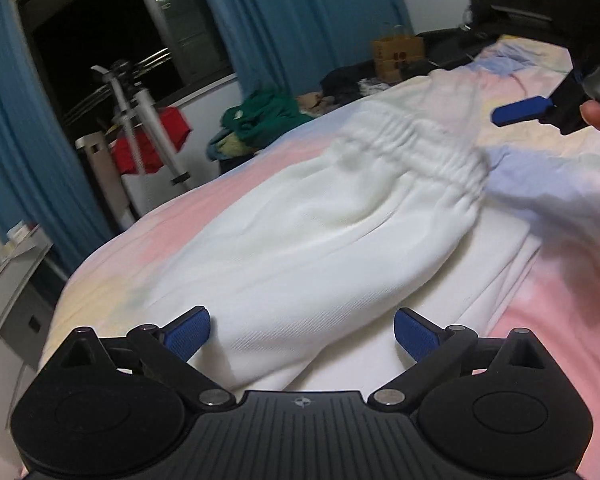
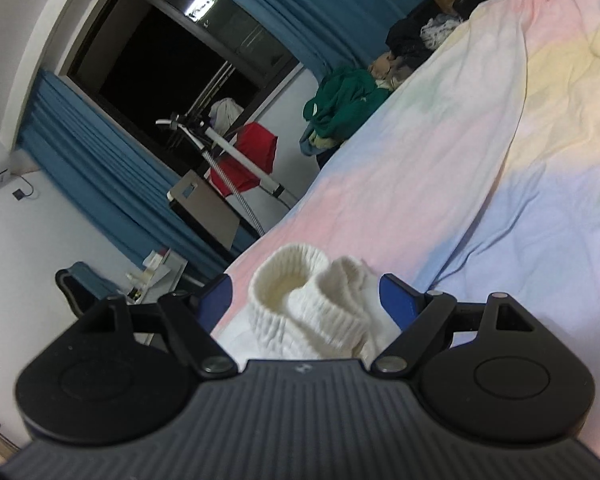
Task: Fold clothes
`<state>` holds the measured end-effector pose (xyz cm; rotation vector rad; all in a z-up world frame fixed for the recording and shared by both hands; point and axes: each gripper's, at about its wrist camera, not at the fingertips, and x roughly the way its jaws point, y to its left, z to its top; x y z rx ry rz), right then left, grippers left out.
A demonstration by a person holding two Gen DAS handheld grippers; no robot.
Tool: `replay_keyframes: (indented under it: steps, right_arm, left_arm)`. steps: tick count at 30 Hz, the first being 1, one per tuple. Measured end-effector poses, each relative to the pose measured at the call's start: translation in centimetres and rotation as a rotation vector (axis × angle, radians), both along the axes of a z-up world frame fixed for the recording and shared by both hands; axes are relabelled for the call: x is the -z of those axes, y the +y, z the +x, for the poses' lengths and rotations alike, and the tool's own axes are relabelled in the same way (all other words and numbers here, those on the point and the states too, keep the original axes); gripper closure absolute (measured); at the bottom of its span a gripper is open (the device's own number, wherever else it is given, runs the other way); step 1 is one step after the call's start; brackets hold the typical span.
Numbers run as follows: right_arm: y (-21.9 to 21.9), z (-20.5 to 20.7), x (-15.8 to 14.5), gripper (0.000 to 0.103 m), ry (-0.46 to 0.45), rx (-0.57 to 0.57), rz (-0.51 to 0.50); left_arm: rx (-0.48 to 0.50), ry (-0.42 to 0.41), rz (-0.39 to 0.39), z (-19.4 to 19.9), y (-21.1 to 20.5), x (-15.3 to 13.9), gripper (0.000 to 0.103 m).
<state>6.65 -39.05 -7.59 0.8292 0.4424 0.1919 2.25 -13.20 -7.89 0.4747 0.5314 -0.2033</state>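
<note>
White pants lie on the bed; left gripper hovers low, jaws apart; right gripper likewise.

A bed in a pastel sheet is carrying white trousers, lying flat with the gathered waistband toward the far side and ribbed cuffs resting at the near edge.

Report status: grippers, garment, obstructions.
Left gripper open over white pants, apart from cloth. Right gripper open, ribbed cuffs between its fingers. Pants flat on bedsheet. Nothing blocking.
</note>
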Motion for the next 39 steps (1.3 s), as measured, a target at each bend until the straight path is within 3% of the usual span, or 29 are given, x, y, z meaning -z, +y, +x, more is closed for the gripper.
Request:
replay_keyframes:
  steps: [2, 5, 7, 10, 14, 18, 25, 29, 33, 39]
  right_arm:
    - [0.7, 0.0, 0.2, 0.02, 0.009, -0.01, 0.004]
    - [1.6, 0.0, 0.6, 0.02, -0.001, -0.03, 0.034]
    - [1.8, 0.1, 0.9, 0.02, -0.023, -0.049, 0.101]
    - [2.5, 0.2, 1.0, 0.02, -0.03, -0.056, 0.118]
    - [4.2, 0.6, 0.9, 0.02, 0.0, -0.066, -0.01]
    - [5.1, 0.8, 1.0, 0.019, 0.01, -0.075, -0.054]
    - [3.1, 0.0, 1.8, 0.018, 0.044, -0.004, 0.037]
    - [2.4, 0.1, 2.3, 0.019, 0.088, 0.047, 0.04]
    - [2.4, 0.4, 3.0, 0.019, 0.116, 0.015, 0.09]
    - [3.8, 1.7, 3.9, 0.017, 0.177, -0.06, 0.052]
  left_arm:
    - [-0.037, -0.022, -0.007, -0.9, 2.3, -0.4, 0.004]
    - [-0.045, -0.013, -0.133, -1.7, 5.0, -0.5, 0.003]
    - [-0.069, -0.011, -0.173, -2.1, 6.0, -0.3, 0.003]
    - [-0.143, -0.03, -0.182, -1.7, 6.6, -0.3, 0.003]
    - [-0.228, -0.054, -0.187, -2.1, 7.1, -0.4, 0.003]
    - [-0.265, -0.062, -0.181, -1.5, 7.9, -0.4, 0.003]
    - [-0.273, -0.074, -0.173, -1.0, 8.4, -0.9, 0.003]
    - [-0.279, -0.074, -0.175, -0.8, 8.7, -1.0, 0.003]
    - [-0.29, -0.065, -0.176, -0.7, 8.8, -1.0, 0.002]
    - [-0.301, -0.04, -0.153, -0.8, 8.8, -0.4, 0.002]
